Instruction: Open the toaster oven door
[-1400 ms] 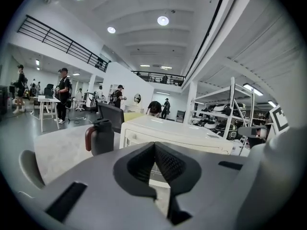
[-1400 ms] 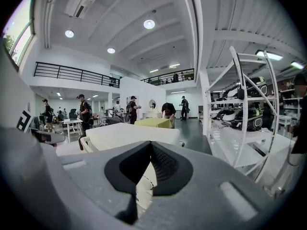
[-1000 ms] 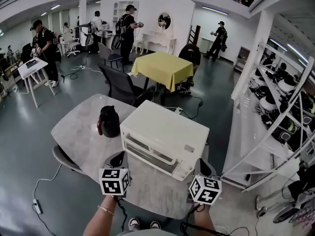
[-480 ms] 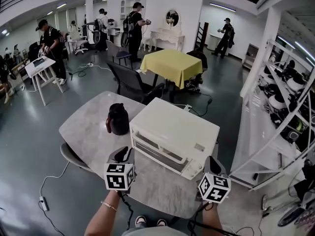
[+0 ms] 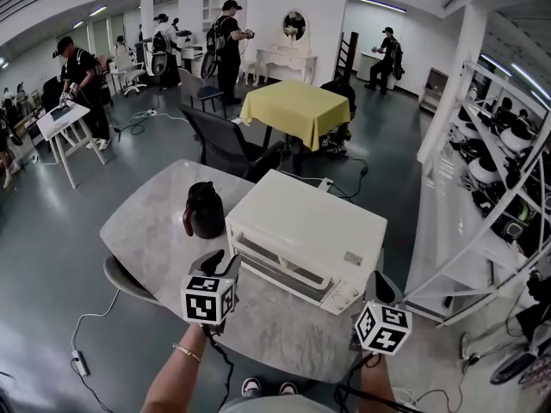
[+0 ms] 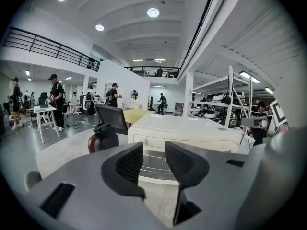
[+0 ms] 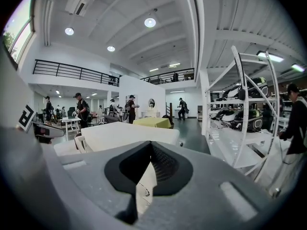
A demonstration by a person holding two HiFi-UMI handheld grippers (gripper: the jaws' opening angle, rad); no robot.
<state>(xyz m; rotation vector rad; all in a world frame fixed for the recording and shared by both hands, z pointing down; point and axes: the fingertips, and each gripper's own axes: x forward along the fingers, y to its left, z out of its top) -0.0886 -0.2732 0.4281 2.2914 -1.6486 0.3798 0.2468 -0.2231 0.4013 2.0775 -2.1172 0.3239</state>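
Head view: the toaster oven [image 5: 306,226] sits on the desk [image 5: 142,231], its door [image 5: 277,269] closed, with the left hand-held gripper [image 5: 221,263] just before it. A dark jug [image 5: 205,211] stands beside the oven, likely outside the door's swing.

Left gripper view: the jaws have just been opening, with nothing between them, probably readying for the handle.

Right gripper view: the right hand-held gripper [image 7: 149,147] is closed and empty.

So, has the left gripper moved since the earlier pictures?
Yes. The left gripper has edged forward, nearer the left end of the toaster oven door. Its jaws have just been opening, with nothing between them.
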